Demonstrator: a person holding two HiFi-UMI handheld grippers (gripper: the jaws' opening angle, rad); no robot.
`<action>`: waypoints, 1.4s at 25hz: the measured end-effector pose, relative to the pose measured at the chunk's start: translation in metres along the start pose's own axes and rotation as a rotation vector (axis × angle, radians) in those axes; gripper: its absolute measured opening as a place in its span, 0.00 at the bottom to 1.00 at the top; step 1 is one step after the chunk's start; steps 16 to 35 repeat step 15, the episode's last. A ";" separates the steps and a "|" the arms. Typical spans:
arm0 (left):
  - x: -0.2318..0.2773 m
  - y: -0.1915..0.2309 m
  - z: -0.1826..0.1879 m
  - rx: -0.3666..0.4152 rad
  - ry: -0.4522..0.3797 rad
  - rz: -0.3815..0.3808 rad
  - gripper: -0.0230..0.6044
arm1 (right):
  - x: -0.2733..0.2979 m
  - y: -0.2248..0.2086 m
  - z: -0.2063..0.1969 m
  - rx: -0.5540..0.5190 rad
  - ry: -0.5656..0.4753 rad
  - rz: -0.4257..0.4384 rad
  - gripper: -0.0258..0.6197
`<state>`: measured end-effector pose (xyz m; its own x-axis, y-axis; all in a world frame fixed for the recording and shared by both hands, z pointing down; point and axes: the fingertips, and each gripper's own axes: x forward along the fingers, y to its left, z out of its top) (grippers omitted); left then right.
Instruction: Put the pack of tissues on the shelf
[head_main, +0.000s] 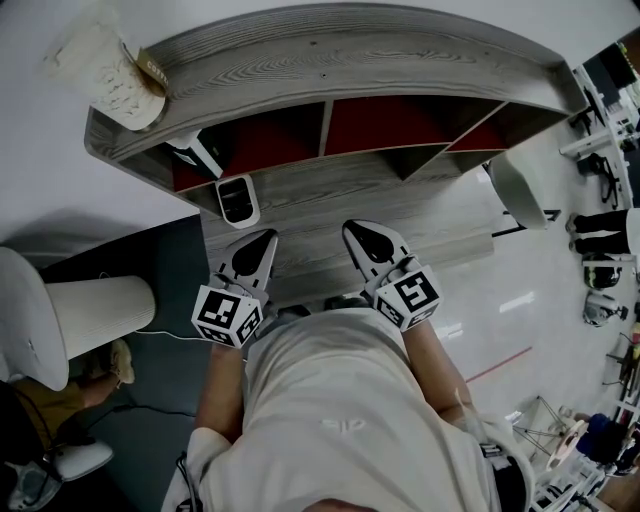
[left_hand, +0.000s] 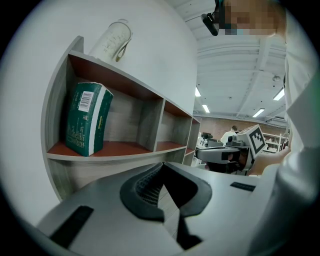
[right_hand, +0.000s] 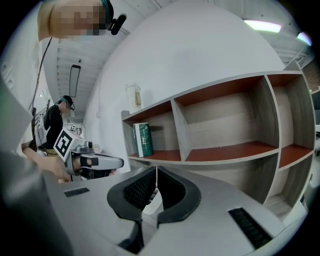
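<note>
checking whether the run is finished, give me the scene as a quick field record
pack of tissues: upright in the left end compartment
shelf: wooden, several open compartments with red floors
cup: on top of the shelf, left end
left gripper: shut, empty, short of the shelf
right gripper: shut, empty, short of the shelf
task state: pack is on the shelf

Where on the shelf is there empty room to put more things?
The middle compartment and the right compartment both look bare. The left one has room beside the tissue pack. Up top, only the left end is taken, by a cup.
</note>
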<state>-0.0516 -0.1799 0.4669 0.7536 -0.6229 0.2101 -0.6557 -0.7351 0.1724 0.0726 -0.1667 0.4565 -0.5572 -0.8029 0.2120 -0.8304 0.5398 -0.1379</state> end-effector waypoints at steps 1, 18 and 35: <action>0.000 0.000 0.000 0.001 0.000 0.000 0.06 | 0.001 0.000 0.000 0.001 -0.001 0.001 0.09; -0.005 0.006 0.000 0.006 0.005 -0.005 0.06 | 0.011 0.010 0.003 0.019 -0.011 0.021 0.09; -0.005 0.006 0.000 0.006 0.005 -0.005 0.06 | 0.011 0.010 0.003 0.019 -0.011 0.021 0.09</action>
